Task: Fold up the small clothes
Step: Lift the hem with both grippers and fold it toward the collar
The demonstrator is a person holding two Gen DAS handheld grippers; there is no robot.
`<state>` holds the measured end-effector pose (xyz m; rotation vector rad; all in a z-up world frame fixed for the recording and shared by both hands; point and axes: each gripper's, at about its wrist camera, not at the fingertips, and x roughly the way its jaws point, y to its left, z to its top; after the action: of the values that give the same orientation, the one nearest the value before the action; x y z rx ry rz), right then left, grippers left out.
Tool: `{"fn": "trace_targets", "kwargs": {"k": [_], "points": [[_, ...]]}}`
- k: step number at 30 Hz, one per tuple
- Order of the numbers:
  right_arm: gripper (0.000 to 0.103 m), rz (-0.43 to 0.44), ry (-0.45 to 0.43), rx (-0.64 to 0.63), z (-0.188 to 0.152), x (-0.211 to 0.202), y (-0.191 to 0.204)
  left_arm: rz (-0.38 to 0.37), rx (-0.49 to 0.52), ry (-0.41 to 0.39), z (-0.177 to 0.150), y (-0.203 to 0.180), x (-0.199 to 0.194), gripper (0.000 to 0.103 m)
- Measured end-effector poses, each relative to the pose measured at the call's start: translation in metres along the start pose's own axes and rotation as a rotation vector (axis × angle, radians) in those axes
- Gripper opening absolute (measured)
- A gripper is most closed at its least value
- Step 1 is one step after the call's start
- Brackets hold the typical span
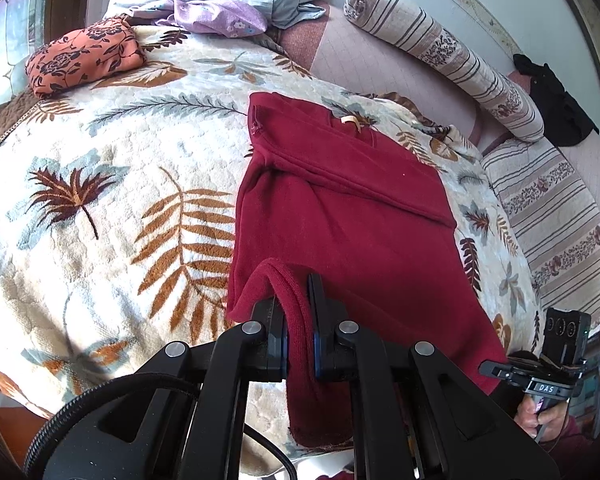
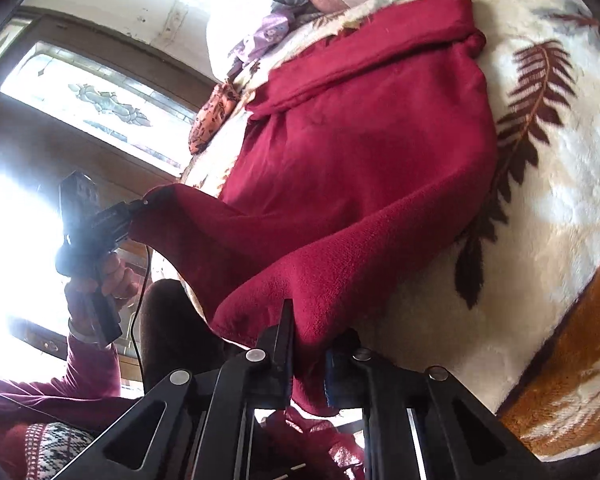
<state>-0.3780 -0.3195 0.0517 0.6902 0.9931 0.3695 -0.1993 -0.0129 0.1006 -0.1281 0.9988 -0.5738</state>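
Note:
A dark red garment (image 1: pixel 340 208) lies spread on a leaf-patterned blanket (image 1: pixel 100 200), with a sleeve folded across its upper part. My left gripper (image 1: pixel 294 292) is shut on the garment's near hem corner, and cloth hangs down between its fingers. In the right wrist view the red garment (image 2: pixel 360 140) stretches from my right gripper (image 2: pixel 314 324) to the left gripper (image 2: pixel 134 210). The right one is shut on the other hem corner, which is lifted off the blanket (image 2: pixel 560 200). A hand holds the right gripper's handle (image 1: pixel 556 356) at the bed's near edge.
An orange floral bundle (image 1: pixel 84 56), a purple cloth (image 1: pixel 220 16) and pale bedding lie at the far end of the bed. A striped bolster (image 1: pixel 440 52) and a black cloth (image 1: pixel 556 100) lie along the wall. A bright window (image 2: pixel 100 100) is behind the left hand (image 2: pixel 116 276).

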Motion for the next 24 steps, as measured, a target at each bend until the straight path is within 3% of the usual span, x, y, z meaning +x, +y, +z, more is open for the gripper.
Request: {"fn": "trace_targets", "kwargs": {"k": [5,13,19,24], "points": [[0.01,0.004,-0.13,-0.066,0.031,-0.027,0.017,0.003,0.0,-0.048,0.019,-0.005,0.003,0.007],[0.01,-0.033,-0.306,-0.069,0.092,-0.043,0.022,0.01,-0.028,-0.121,0.063,-0.003,0.016,0.007],[0.01,-0.107,-0.389,-0.091,0.14,-0.043,0.02,0.041,-0.037,-0.148,0.103,-0.004,0.038,0.007],[0.01,-0.172,-0.415,-0.077,0.176,-0.037,0.008,0.128,0.017,-0.16,0.127,-0.018,0.063,0.007]]}}
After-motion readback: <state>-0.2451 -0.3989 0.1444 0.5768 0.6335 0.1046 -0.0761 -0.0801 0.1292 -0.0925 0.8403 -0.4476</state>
